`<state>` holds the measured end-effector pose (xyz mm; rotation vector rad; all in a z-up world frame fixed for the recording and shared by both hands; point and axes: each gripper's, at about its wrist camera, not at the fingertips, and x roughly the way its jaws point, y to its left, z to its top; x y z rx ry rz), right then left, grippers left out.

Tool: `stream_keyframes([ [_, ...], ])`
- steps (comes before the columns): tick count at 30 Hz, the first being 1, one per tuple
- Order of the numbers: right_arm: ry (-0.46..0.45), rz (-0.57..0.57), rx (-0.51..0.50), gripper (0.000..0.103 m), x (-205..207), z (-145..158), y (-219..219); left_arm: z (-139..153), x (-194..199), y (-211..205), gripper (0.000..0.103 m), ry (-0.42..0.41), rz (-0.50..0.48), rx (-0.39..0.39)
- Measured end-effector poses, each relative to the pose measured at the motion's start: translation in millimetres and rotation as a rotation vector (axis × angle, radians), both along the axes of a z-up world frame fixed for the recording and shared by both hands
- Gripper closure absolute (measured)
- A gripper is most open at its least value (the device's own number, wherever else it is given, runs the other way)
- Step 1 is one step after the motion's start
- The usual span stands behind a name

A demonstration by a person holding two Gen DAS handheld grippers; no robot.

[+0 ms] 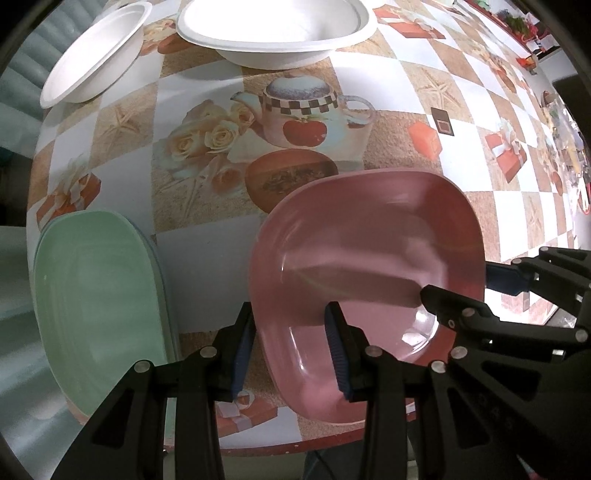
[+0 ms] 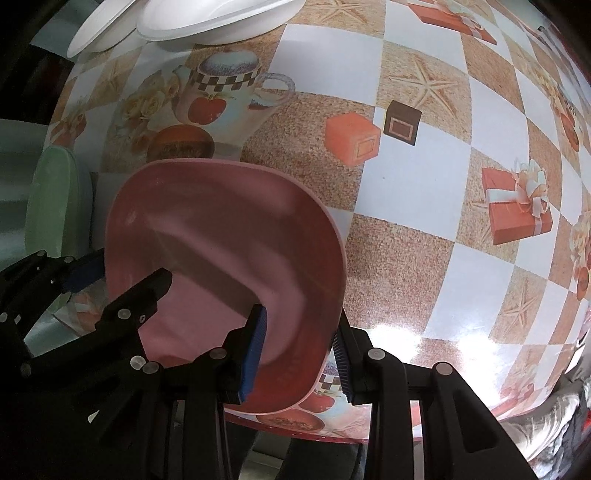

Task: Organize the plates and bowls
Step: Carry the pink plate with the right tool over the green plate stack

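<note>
A pink square plate [image 1: 369, 258] hangs just over the patterned tablecloth, near the table's front edge. My left gripper [image 1: 290, 354] is shut on its left rim, one pad inside the plate and one outside. On the opposite rim my right gripper [image 2: 298, 358] is shut the same way on the pink plate [image 2: 221, 240]. Each gripper shows in the other's view: the right gripper [image 1: 465, 286] and the left gripper [image 2: 122, 278]. A pale green plate [image 1: 96, 302] lies to the left at the table's edge, with a bluish rim under it; the green plate [image 2: 55, 199] also shows here.
Two white paper bowls [image 1: 273, 29] [image 1: 96, 51] sit at the far side of the table; the same white bowls [image 2: 207, 18] show at the top here. The checked tablecloth [image 2: 424, 203] stretches off to the right. The table's red front edge [image 1: 295, 445] runs just below the plate.
</note>
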<state>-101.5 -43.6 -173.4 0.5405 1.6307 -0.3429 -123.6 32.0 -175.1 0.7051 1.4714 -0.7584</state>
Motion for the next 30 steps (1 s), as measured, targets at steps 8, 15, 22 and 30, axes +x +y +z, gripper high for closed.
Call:
stream_keyframes([
  [8, -0.007, -0.059, 0.002, 0.078, -6.3, -1.4, -1.2, 0.1, -0.2, 7.6, 0.079, 0.010, 0.017, 0.010],
  [15, -0.008, -0.104, 0.033, 0.084, -17.3, 3.6, -5.8, 7.9, -3.5, 12.2, 0.086, 0.000, 0.018, -0.002],
  [22, -0.057, -0.112, 0.041, 0.085, -21.1, 29.6, -7.8, 35.2, -2.6, 18.7, 0.086, -0.022, 0.033, -0.039],
  [30, -0.087, -0.111, 0.031, 0.084, -23.2, 59.9, -13.2, 72.4, -5.1, 21.8, 0.086, -0.062, 0.031, -0.069],
])
